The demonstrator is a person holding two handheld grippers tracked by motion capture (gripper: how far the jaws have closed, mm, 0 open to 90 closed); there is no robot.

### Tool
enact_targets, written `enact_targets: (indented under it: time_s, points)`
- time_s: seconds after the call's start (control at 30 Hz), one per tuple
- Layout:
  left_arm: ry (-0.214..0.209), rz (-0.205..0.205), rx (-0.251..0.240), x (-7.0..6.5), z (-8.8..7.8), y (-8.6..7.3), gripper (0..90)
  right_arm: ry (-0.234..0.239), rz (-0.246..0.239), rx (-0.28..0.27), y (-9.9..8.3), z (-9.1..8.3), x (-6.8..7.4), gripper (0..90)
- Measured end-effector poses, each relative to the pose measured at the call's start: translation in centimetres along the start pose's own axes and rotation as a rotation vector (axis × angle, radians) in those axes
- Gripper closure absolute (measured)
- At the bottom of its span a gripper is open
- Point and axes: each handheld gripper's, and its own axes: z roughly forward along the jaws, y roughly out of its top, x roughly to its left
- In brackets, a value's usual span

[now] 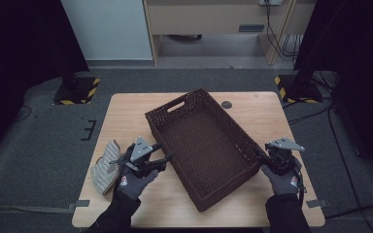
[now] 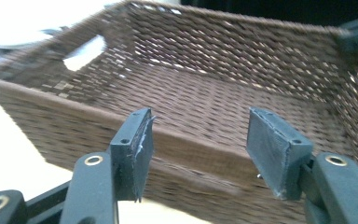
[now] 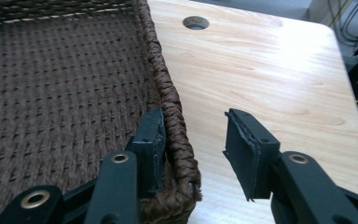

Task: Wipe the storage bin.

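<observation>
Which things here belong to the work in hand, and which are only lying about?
In the work:
- brown wicker basket, empty
- right gripper, jaws astride the basket rim, not clamped
- left gripper, jaws open, facing the basket wall

Lying about:
- folded checked cloth on the wooden table

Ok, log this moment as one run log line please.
left tongs: open, at basket left wall | right tongs: open, straddling basket right rim | folded cloth: on table, left of basket

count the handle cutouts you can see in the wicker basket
1. The handle cutout is in the far short wall of the basket. The near short wall faces away, so one there may be hidden.
</observation>
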Motion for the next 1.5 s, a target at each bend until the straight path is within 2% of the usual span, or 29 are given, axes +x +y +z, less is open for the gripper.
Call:
enact_targets:
  time_s: [0.13, 0.2, 0.27, 0.4, 0.6, 0.67, 0.77, 0.83, 1.0, 1.13, 1.23, 1.37, 1.4, 1.5]
  points:
    - [0.073, -0.048, -0.028, 3.0, -1.0, 0.6, 38.9, -0.024, 0.020, -0.008, 0.3, 1.0, -1.1, 56.8]
    - [0.101, -0.082, -0.034, 4.3, -1.0, 0.8, 38.7, -0.048, 0.020, -0.015, 0.4, 1.4, -1.3, 56.7]
    - [0.129, -0.093, -0.022, 5.7, -0.6, 1.0, 38.5, -0.052, 0.026, -0.019, 0.4, 1.5, -1.6, 55.8]
    - [0.168, -0.115, 0.010, 7.8, 1.1, 1.3, 37.9, -0.055, 0.015, -0.028, 0.5, 1.2, -1.5, 54.9]
    - [0.181, -0.121, 0.033, 9.3, 4.2, 1.1, 37.5, -0.023, 0.002, -0.067, 0.7, 0.5, -1.3, 50.2]
    - [0.182, -0.137, 0.028, 9.8, 5.1, 0.9, 37.5, -0.010, -0.001, -0.081, 0.8, 0.2, -1.0, 48.5]
    - [0.157, -0.167, 0.027, 10.1, 5.8, 0.5, 37.5, 0.002, -0.002, -0.097, 1.0, -0.3, -0.7, 46.0]
    - [0.156, -0.152, 0.032, 9.9, 5.7, 0.6, 39.5, 0.007, -0.002, -0.104, 1.1, -0.6, -0.5, 43.6]
    - [0.148, -0.156, 0.050, 9.4, 4.4, 0.4, 41.9, 0.027, 0.006, -0.109, 1.3, -1.1, -0.1, 41.4]
    - [0.155, -0.173, 0.036, 8.5, 3.2, -0.2, 41.5, 0.044, 0.007, -0.101, 1.1, -1.6, 0.4, 40.1]
    - [0.152, -0.159, 0.034, 8.0, 2.6, -0.4, 41.0, 0.044, 0.004, -0.086, 0.8, -1.5, 0.6, 40.2]
    - [0.151, -0.138, 0.036, 8.2, 2.4, -0.1, 42.3, 0.049, 0.013, -0.082, 0.8, -1.3, 0.6, 41.7]
    - [0.159, -0.135, 0.020, 8.5, 2.6, 0.2, 42.0, 0.045, 0.004, -0.080, 0.8, -1.2, 0.6, 42.3]
    - [0.149, -0.134, 0.027, 9.1, 3.2, 0.5, 42.8, 0.045, 0.004, -0.086, 0.8, -0.9, 0.5, 42.9]
